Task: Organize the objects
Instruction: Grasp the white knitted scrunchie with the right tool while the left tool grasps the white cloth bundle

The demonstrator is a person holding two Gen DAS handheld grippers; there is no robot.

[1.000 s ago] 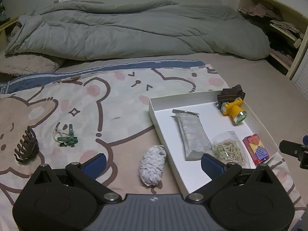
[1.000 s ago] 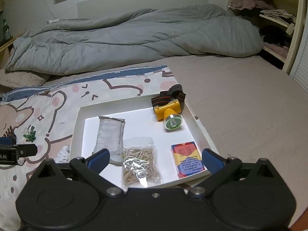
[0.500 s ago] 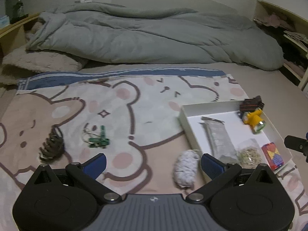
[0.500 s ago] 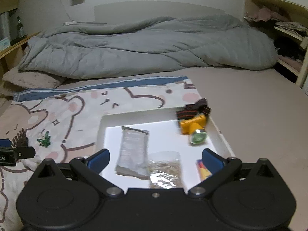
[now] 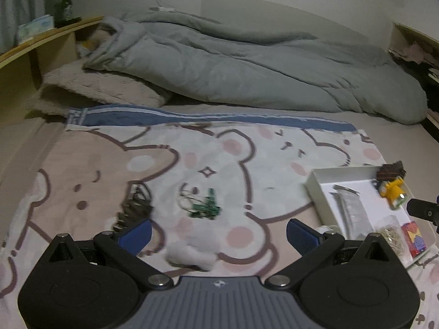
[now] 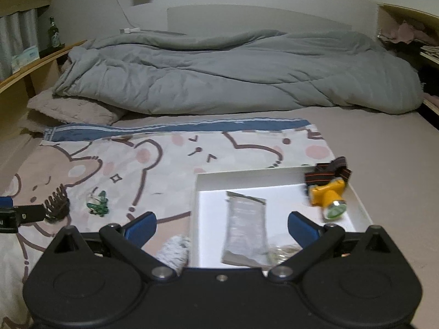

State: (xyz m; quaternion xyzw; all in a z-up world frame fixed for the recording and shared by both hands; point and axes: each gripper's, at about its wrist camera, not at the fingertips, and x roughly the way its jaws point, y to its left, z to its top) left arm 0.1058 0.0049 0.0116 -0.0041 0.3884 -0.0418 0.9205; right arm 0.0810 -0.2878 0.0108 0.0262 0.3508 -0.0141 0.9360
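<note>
White rope bundle (image 5: 190, 253), blurred, lying on bedsheet (image 5: 170, 170)

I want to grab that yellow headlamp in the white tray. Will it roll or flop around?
The yellow headlamp probably feels hard and fairly light; its body looks like moulded plastic. It could roll a bit, since the lens end looks round. Its striped strap lies bunched over the white tray rim, so it will likely dangle and may snag.

Both the left gripper (image 5: 219, 231) and right gripper (image 6: 221, 223) look matte black, with blue fingertip pads and silver pivot screws.
</note>
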